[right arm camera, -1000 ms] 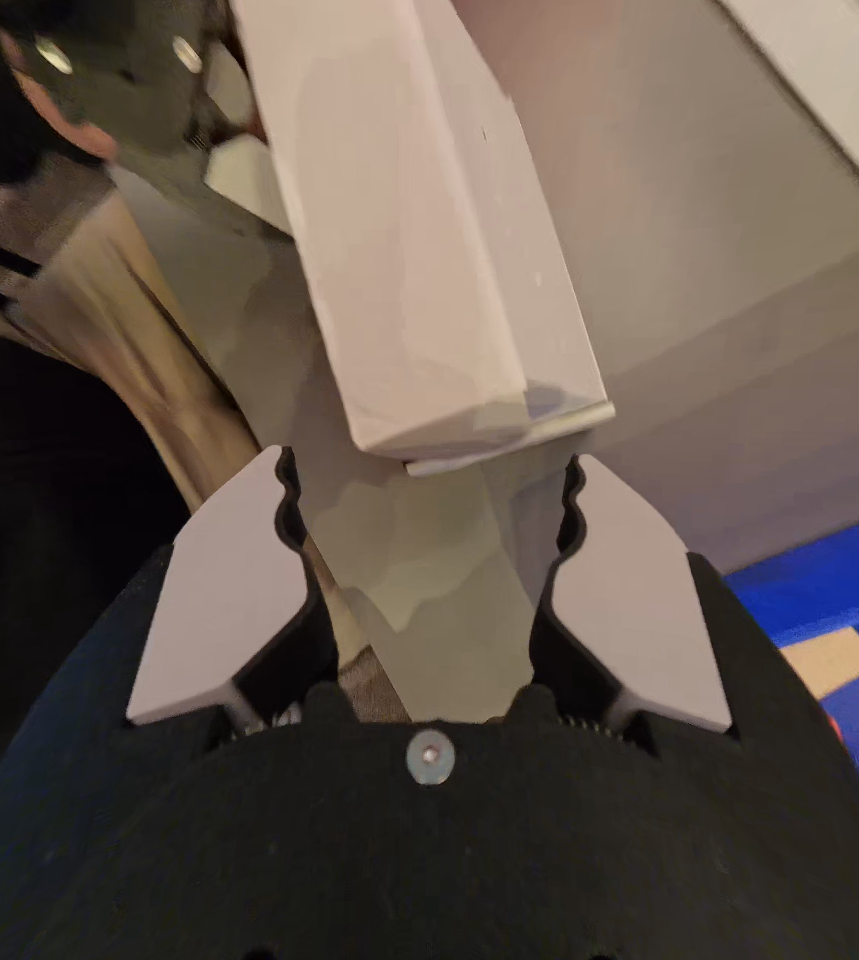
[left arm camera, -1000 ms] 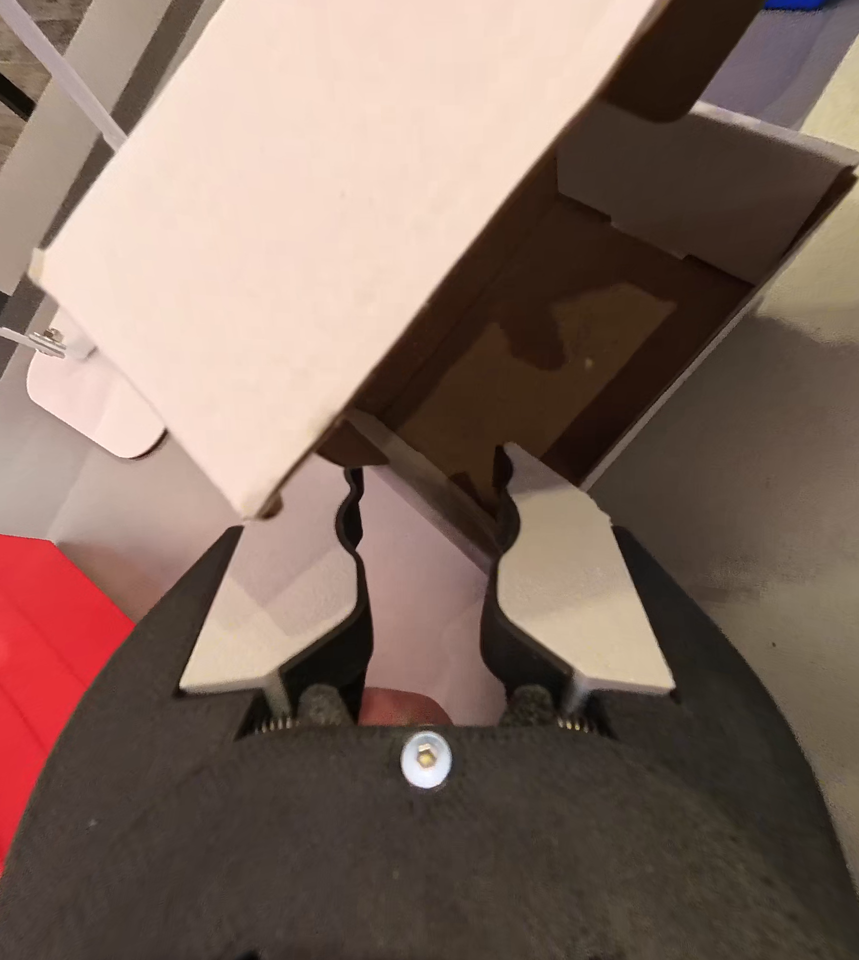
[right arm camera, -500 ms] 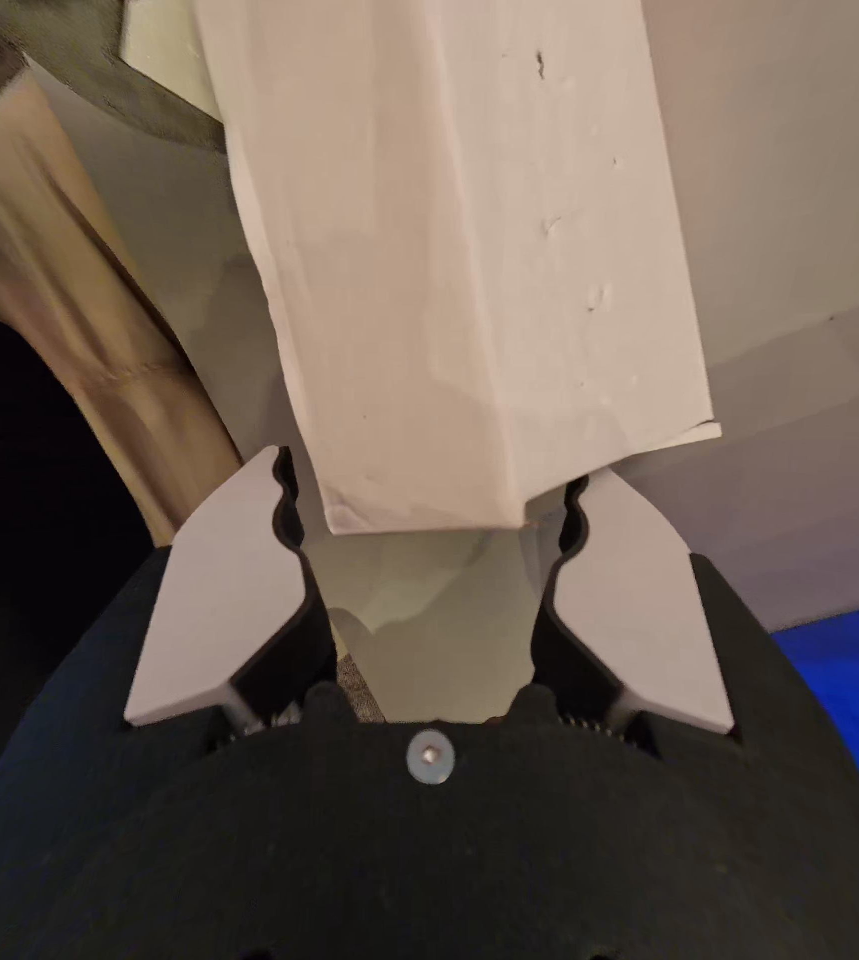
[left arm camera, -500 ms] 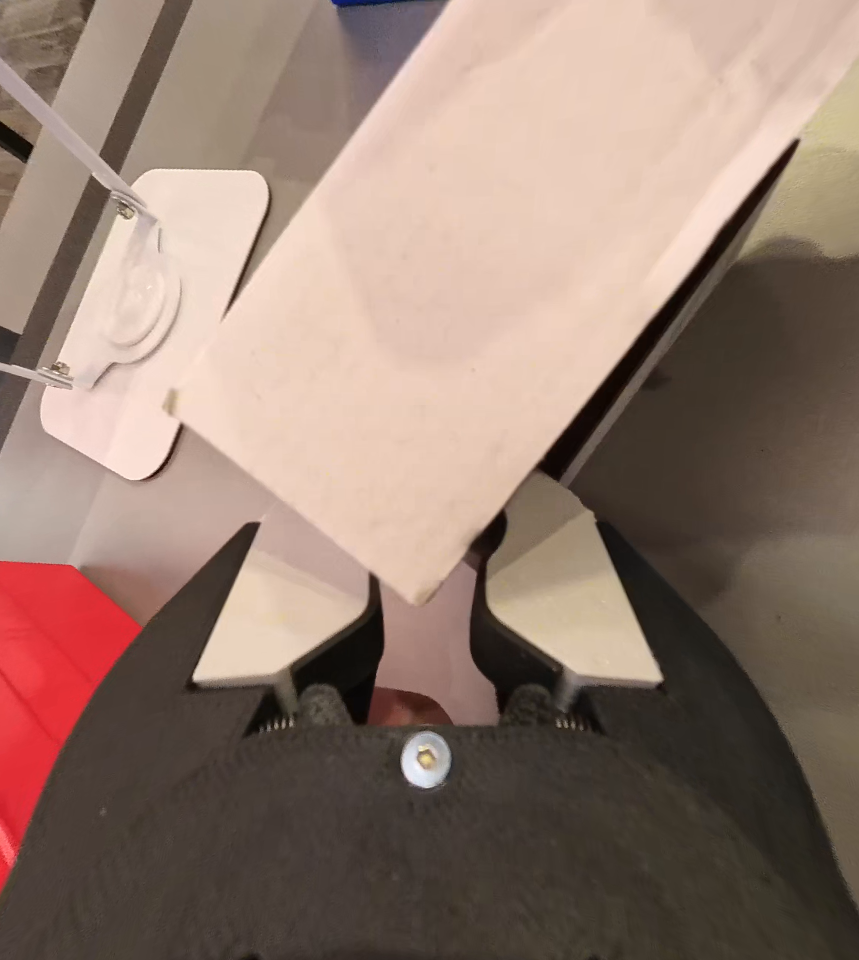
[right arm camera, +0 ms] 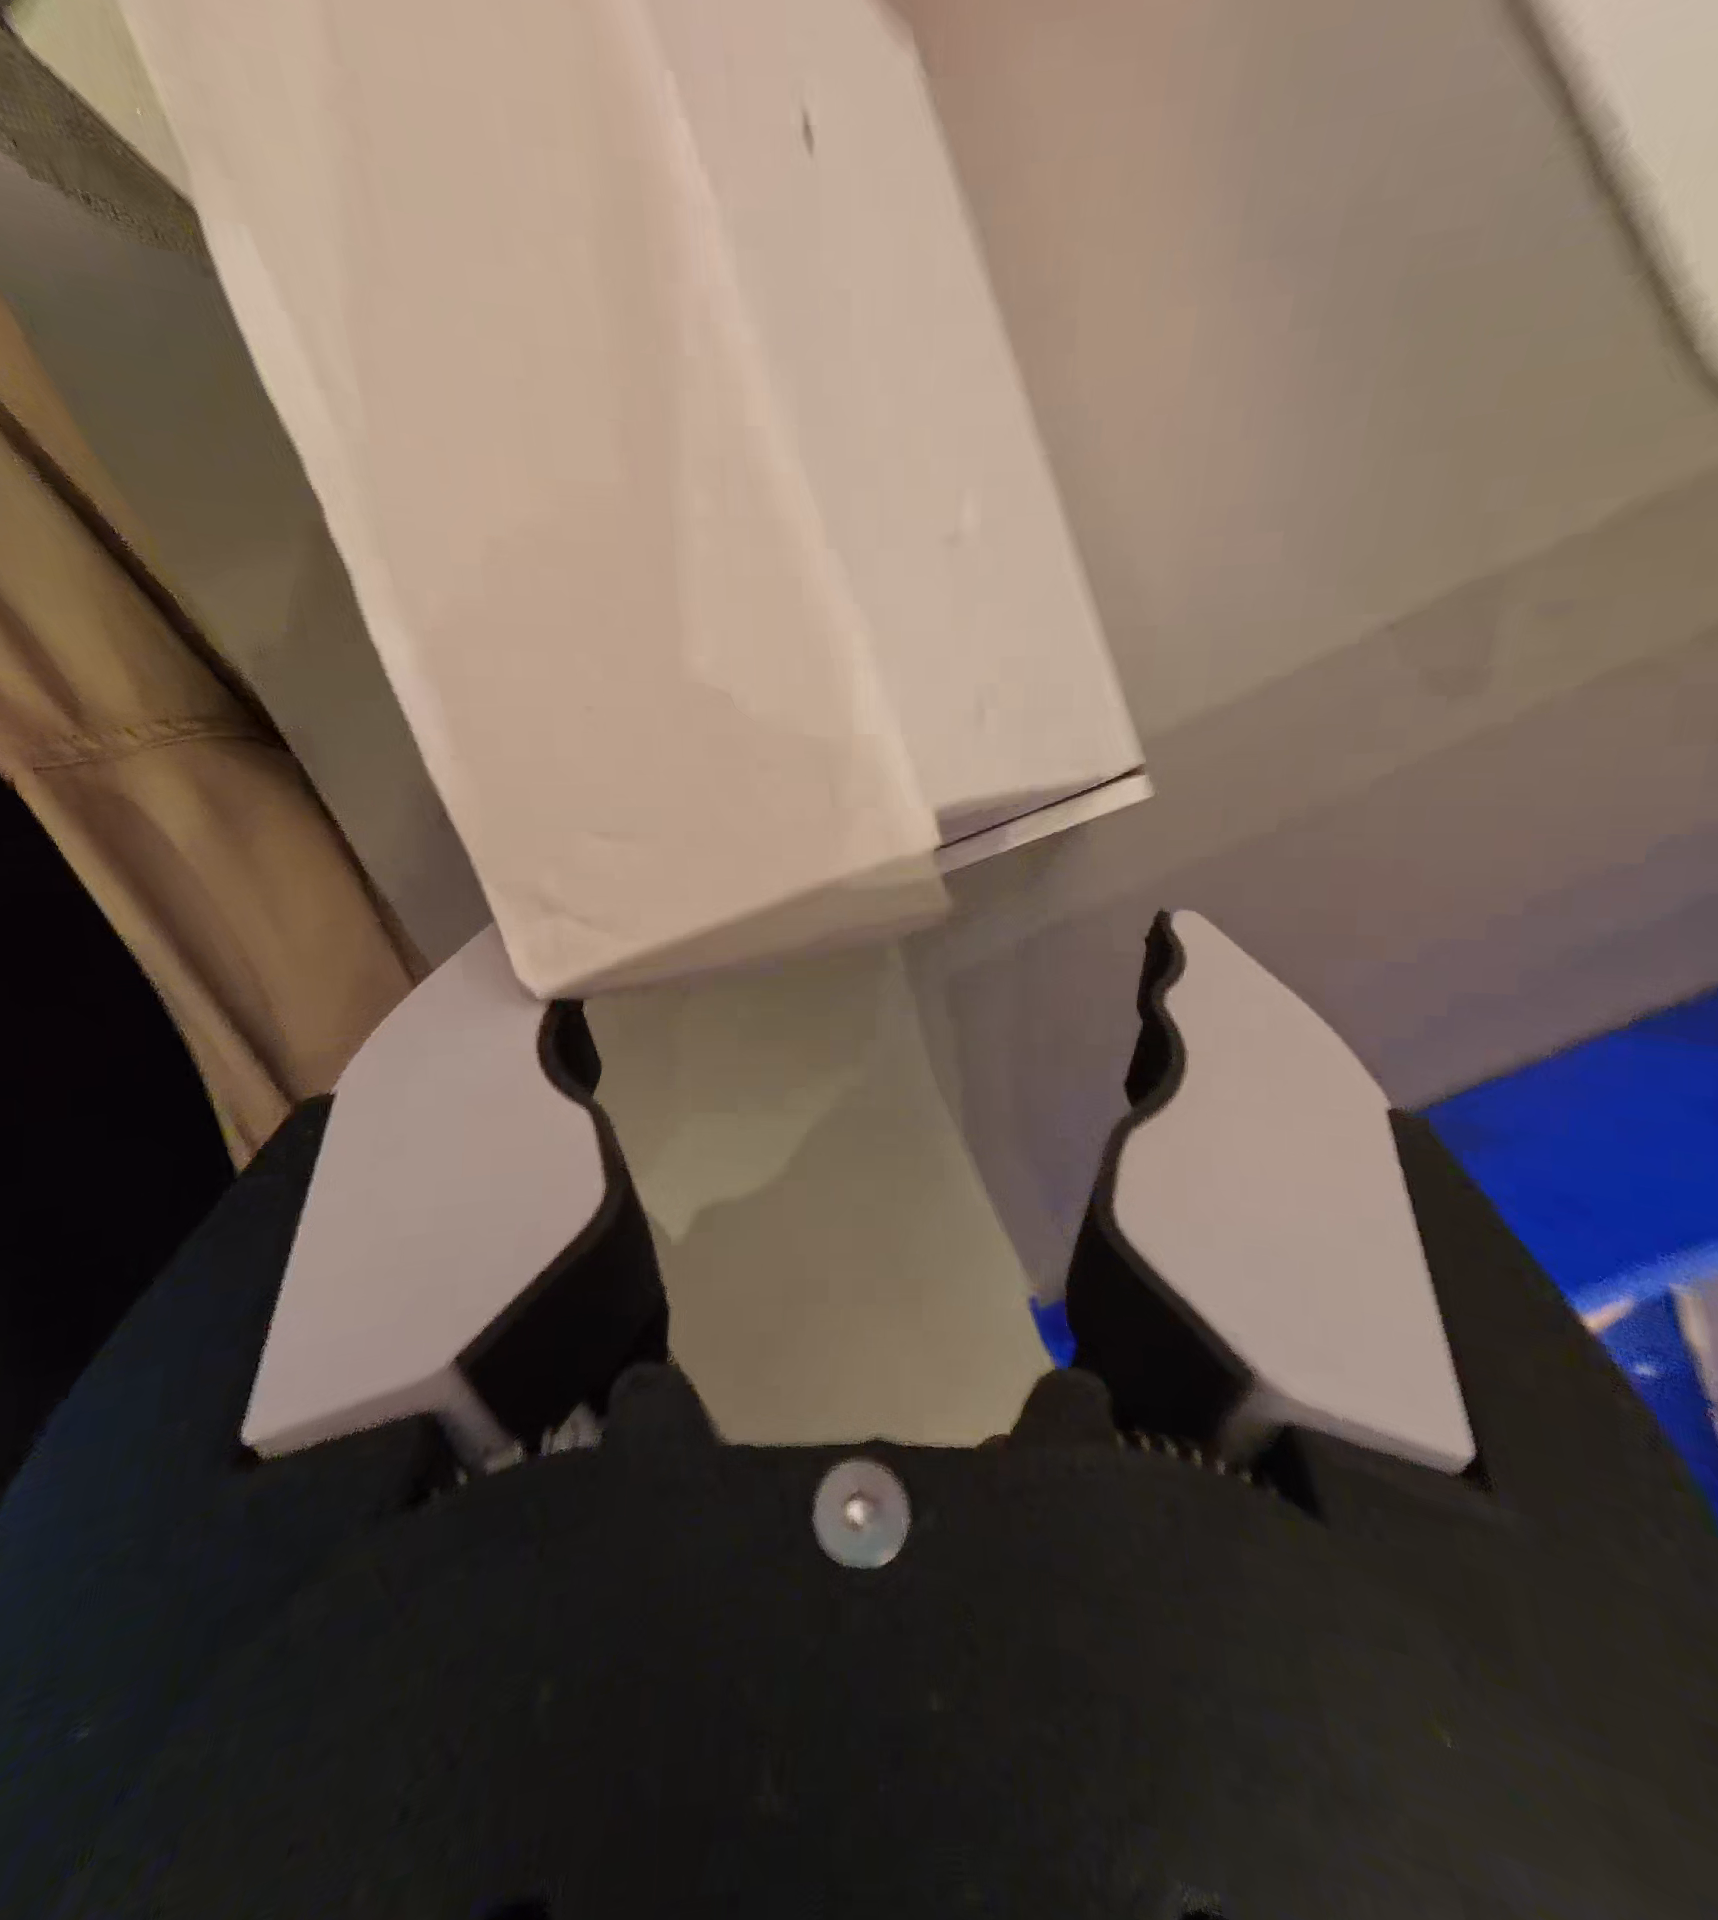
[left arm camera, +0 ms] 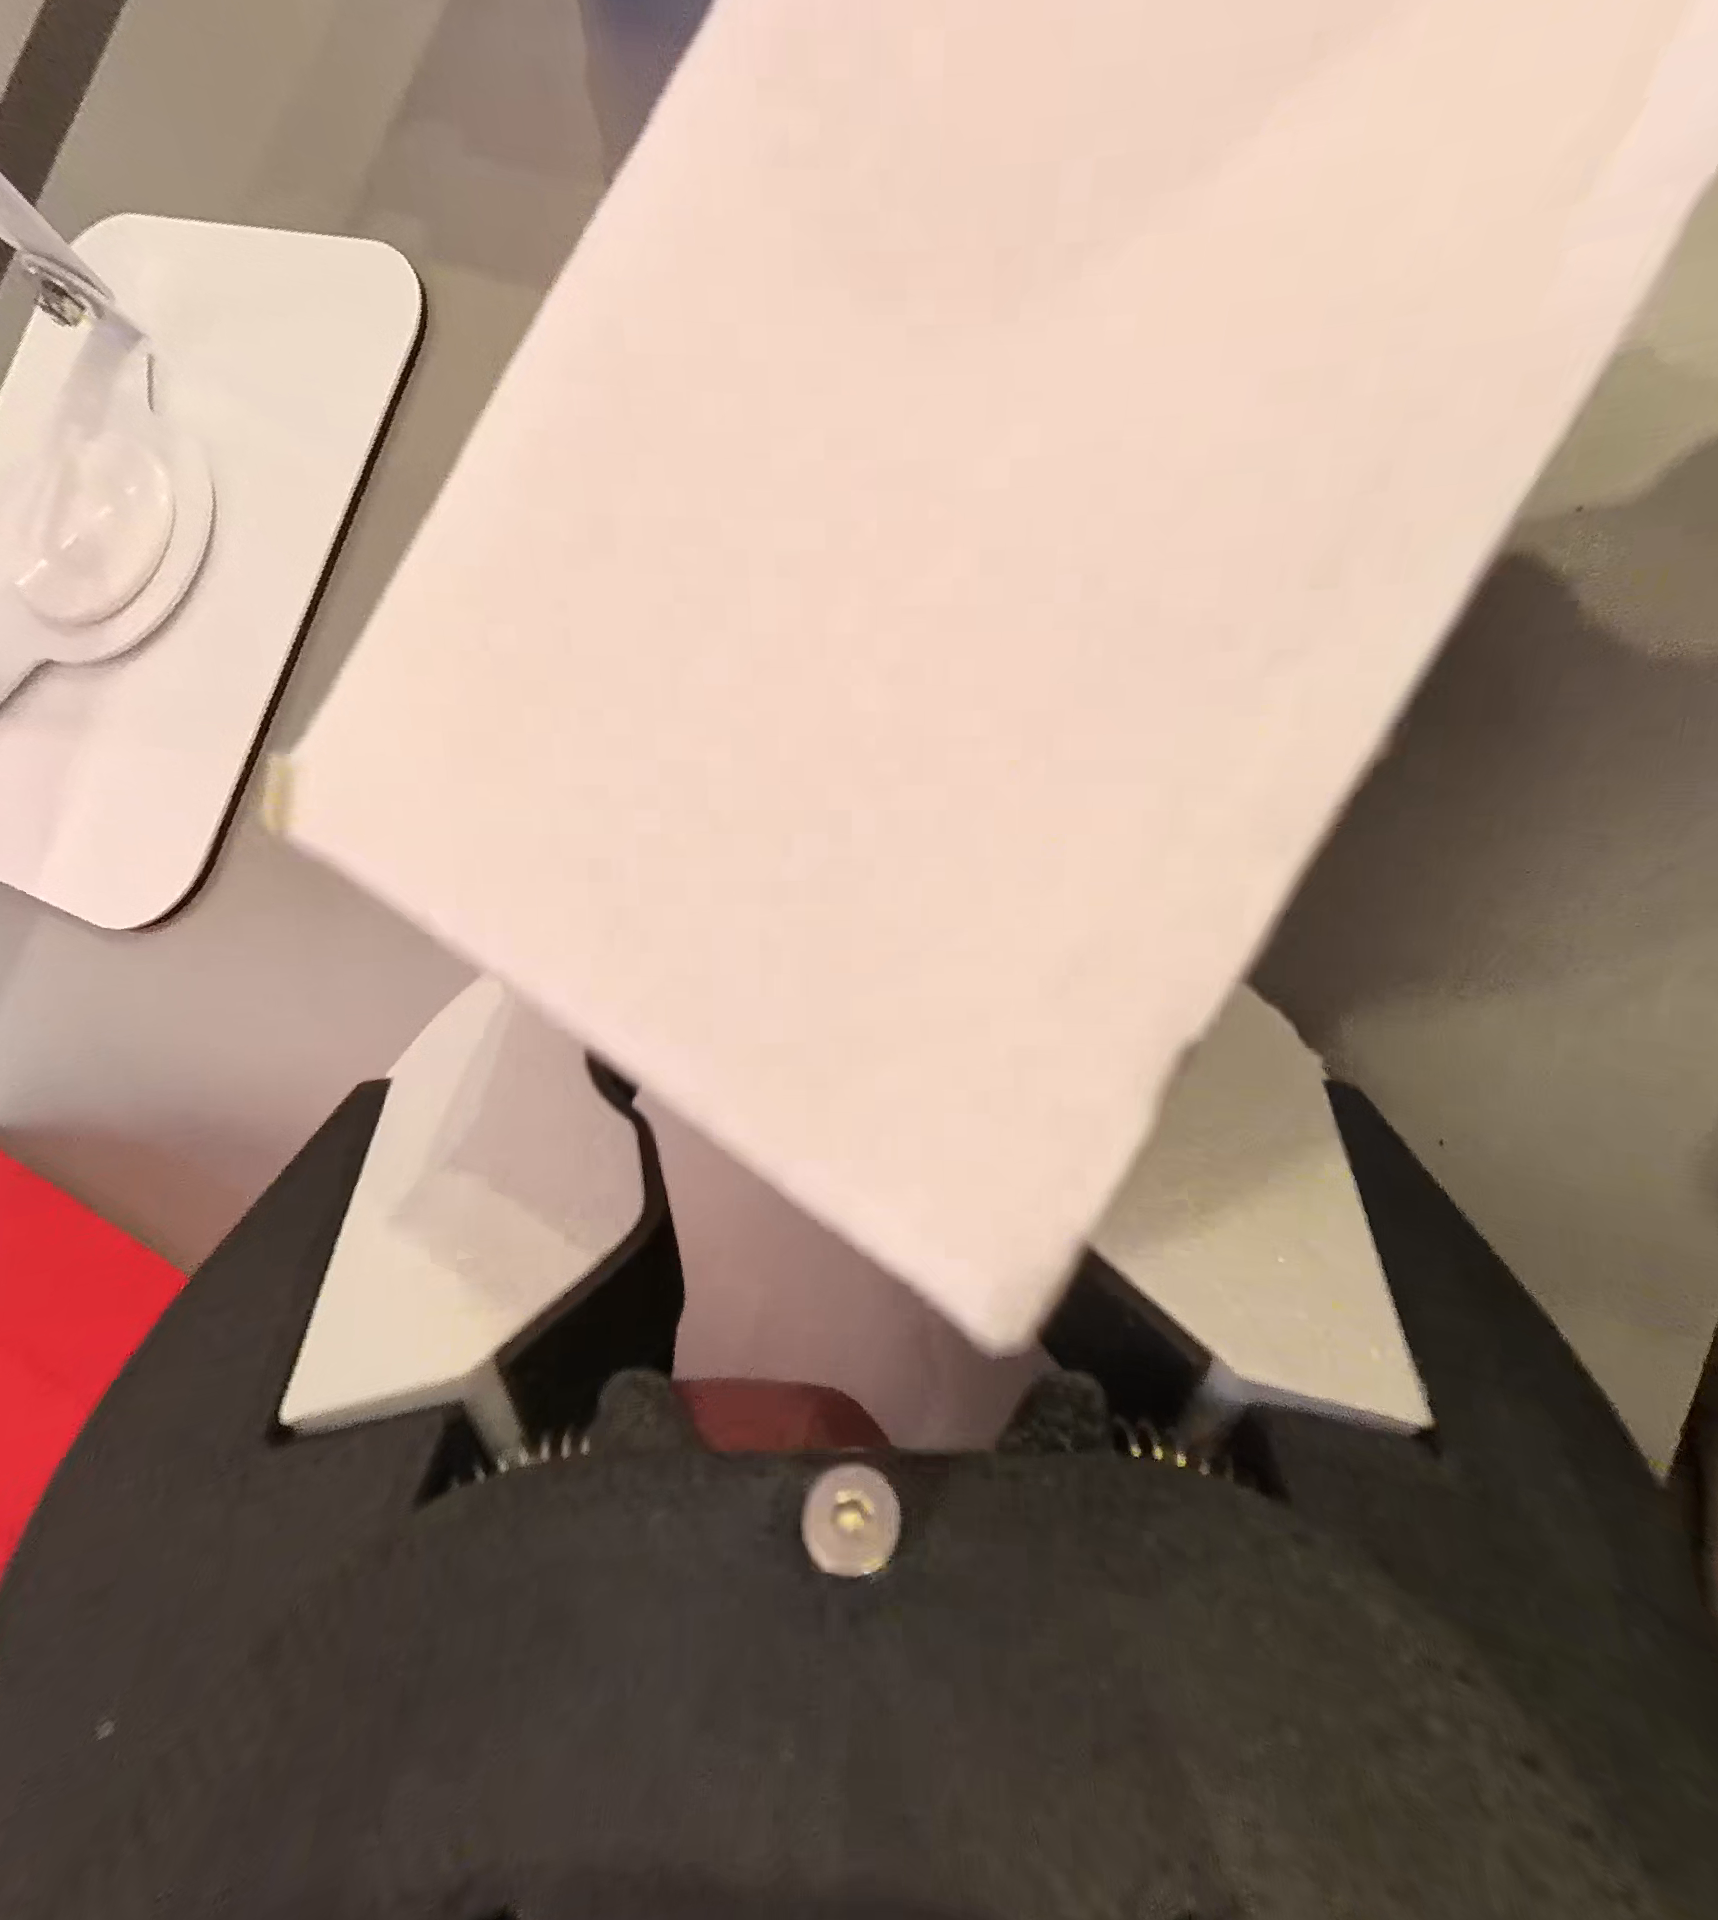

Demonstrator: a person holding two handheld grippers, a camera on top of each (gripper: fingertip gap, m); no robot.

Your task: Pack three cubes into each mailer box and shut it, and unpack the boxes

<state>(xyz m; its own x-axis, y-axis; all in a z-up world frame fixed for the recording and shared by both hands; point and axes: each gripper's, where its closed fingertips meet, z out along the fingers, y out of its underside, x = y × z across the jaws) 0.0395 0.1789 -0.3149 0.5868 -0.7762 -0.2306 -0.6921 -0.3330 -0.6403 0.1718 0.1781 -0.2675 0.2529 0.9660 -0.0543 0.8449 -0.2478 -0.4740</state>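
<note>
Leftmost, in my left wrist view, a red bin (left arm camera: 13,1351) sits at the edge of the grey desk (left arm camera: 1520,987), with a white stand base (left arm camera: 211,582) beyond it. My left gripper (left arm camera: 896,1174) has its jaws parted moderately, and a corner of the white mailer box (left arm camera: 917,582) dips down between them; its right side hides the contact, so I cannot tell whether anything is pinched. The lid panel faces the camera and no brown interior shows, so I judge the box is shut or nearly so. Cubes: none visible in either view; whether three are inside I cannot say. Moving right, in the right wrist view, a tan fabric fold (right arm camera: 107,727) fills the left margin. My right gripper (right arm camera: 860,1029) is wide apart and empty, its left fingertip (right arm camera: 481,1049) just under the near end of the mailer box (right arm camera: 626,468), where a flap edge juts past the wall. I read that as a bracing position, steadying the end while the lid seats. Far right, a blue bin (right arm camera: 1613,1143) lies on the desk.
</note>
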